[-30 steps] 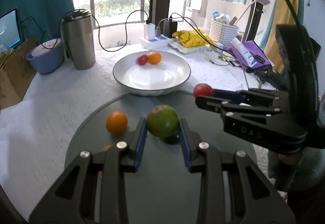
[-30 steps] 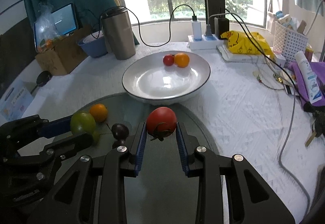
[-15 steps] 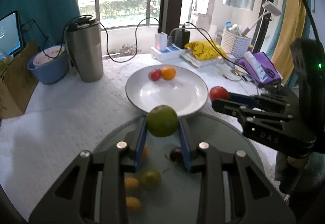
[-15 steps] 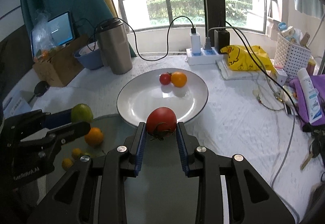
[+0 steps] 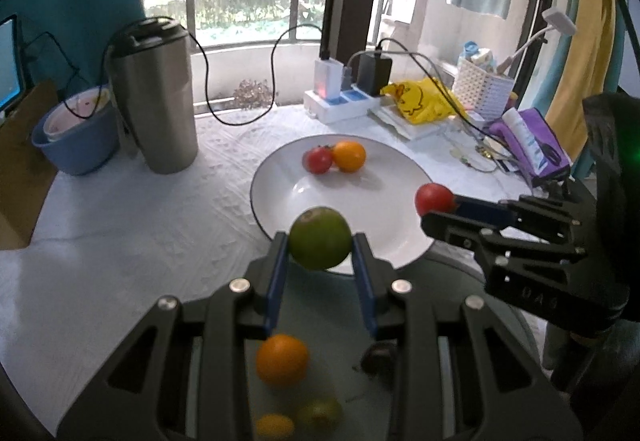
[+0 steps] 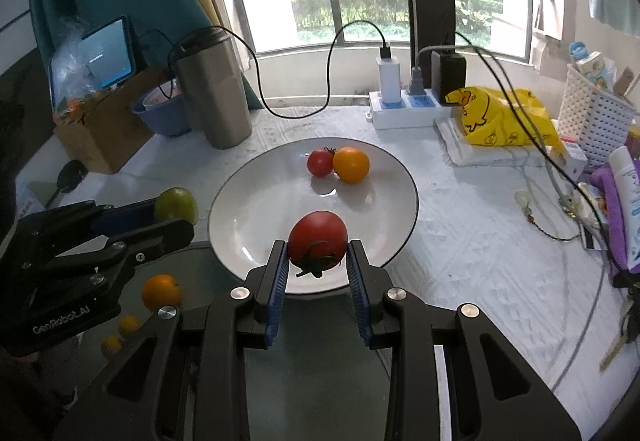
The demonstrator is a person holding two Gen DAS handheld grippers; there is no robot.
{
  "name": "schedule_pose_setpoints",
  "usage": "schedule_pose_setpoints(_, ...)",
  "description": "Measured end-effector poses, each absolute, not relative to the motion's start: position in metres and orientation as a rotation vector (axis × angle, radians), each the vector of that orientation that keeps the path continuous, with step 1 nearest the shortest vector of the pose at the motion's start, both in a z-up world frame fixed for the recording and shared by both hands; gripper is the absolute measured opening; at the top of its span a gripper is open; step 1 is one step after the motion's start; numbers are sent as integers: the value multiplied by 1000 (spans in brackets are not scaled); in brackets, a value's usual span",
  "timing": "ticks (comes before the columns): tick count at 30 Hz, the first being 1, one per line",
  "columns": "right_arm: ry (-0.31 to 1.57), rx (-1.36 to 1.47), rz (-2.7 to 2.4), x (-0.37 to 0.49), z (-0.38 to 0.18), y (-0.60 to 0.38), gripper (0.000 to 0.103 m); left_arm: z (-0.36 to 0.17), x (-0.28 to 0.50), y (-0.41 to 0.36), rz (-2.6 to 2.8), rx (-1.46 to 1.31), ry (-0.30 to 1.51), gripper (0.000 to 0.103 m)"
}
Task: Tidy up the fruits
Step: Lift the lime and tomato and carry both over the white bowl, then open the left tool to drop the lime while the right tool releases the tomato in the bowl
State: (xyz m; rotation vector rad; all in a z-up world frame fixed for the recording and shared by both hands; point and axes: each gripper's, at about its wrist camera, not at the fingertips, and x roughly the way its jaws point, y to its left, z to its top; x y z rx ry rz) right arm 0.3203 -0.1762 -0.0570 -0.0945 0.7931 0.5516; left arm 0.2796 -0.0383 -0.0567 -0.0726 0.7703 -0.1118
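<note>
Jaws of the left gripper (image 5: 320,249) pinch a round green fruit (image 5: 319,237) — the right gripper (image 6: 318,257) pinches a glossy red tomato (image 6: 317,237), white plate (image 6: 384,225) just ahead.

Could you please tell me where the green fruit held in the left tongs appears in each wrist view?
Left wrist: green fruit at centre, between the left tongs.
Right wrist: same fruit at left edge, beside the plate.
Shared landmark: white plate.

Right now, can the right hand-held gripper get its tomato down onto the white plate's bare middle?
Probably yes. The right hand-held gripper holds the tomato above the white plate near its rim; the small tomato and orange sit at the far side, leaving the middle free.
</note>
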Motion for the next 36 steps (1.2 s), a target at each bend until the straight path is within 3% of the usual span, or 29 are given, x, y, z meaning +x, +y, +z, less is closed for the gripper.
schedule_pose_setpoints(14,825,-98,551,348,-78,-168,32,-80,321,-30,-97,-100,867,34)
schedule_pose_setpoints(20,809,-114,526,351,-77,-167,32,-80,322,-27,-85,-106,865,38)
schedule_pose_setpoints(22,805,-112,518,350,-75,-168,33,-77,321,-25,-88,-115,861,45)
schedule_pose_setpoints(36,770,-121,512,325,-57,-168,33,-59,291,-18,-79,-126,818,45)
